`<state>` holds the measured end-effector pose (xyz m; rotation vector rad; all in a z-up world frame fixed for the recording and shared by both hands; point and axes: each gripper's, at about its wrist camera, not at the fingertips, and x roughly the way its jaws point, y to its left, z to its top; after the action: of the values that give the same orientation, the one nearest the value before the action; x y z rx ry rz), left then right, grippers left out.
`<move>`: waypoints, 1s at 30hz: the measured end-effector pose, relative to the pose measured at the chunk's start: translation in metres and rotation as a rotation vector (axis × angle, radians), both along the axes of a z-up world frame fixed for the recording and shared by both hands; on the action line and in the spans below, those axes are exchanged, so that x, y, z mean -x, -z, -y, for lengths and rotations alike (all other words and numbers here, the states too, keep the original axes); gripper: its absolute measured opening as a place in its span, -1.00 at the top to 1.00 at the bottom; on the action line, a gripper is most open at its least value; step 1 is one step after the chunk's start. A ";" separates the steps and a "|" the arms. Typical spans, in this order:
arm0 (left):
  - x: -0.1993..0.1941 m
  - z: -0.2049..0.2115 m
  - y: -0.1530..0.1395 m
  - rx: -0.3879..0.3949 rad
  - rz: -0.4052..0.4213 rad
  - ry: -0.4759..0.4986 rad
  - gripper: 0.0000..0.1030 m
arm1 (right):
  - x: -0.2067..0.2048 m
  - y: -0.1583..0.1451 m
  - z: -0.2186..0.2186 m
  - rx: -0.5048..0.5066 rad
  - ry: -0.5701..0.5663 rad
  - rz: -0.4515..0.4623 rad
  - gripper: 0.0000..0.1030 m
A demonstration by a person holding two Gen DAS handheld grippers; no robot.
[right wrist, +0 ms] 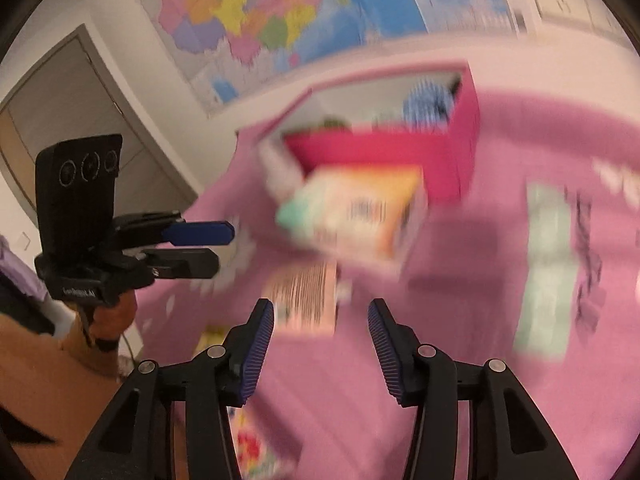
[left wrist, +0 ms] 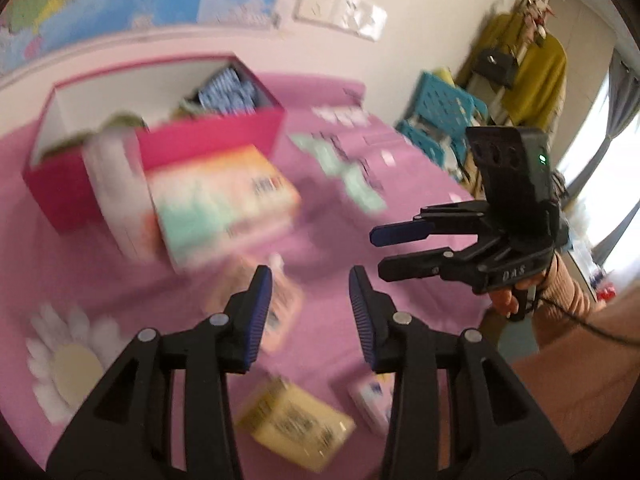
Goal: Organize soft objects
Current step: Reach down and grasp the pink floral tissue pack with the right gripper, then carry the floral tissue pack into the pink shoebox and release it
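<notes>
Tissue pack (left wrist: pixel 224 208) lies slantwise against pink box (left wrist: pixel 208 140); both grippers' fingers (left wrist: pixel 260 312) apart, empty.

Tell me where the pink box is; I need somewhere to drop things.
In the left wrist view the pink box sits upper left on the pink cover, open, with a pastel tissue pack just in front.

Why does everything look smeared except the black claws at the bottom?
Left wrist view: motion blur smears the pink box and tissue pack, while the left claw stays sharp. Right wrist view: heavier blur, right claw crisp; fisheye bends the wall map.
</notes>
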<state>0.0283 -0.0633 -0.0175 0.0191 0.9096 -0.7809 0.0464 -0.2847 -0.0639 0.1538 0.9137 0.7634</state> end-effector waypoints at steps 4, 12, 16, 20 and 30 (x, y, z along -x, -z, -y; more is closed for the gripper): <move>0.028 0.006 0.019 0.002 -0.083 0.071 0.20 | 0.029 0.027 0.009 -0.008 0.004 -0.108 0.03; 0.061 0.011 0.038 -0.017 -0.176 0.147 0.20 | 0.074 0.041 0.014 -0.054 -0.051 -0.177 0.03; 0.068 0.017 0.046 -0.049 -0.217 0.164 0.20 | 0.085 0.049 0.004 -0.069 -0.104 -0.212 0.03; 0.070 0.025 0.059 -0.074 -0.251 0.177 0.20 | 0.083 0.054 -0.006 -0.058 -0.113 -0.211 0.30; 0.038 0.035 0.056 -0.045 -0.211 0.105 0.20 | 0.058 0.050 0.003 -0.035 -0.001 -0.162 0.31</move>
<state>-0.0097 -0.0980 -0.0731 0.0245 1.1329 -0.8710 -0.0112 -0.2881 -0.1143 0.2486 1.0546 0.7755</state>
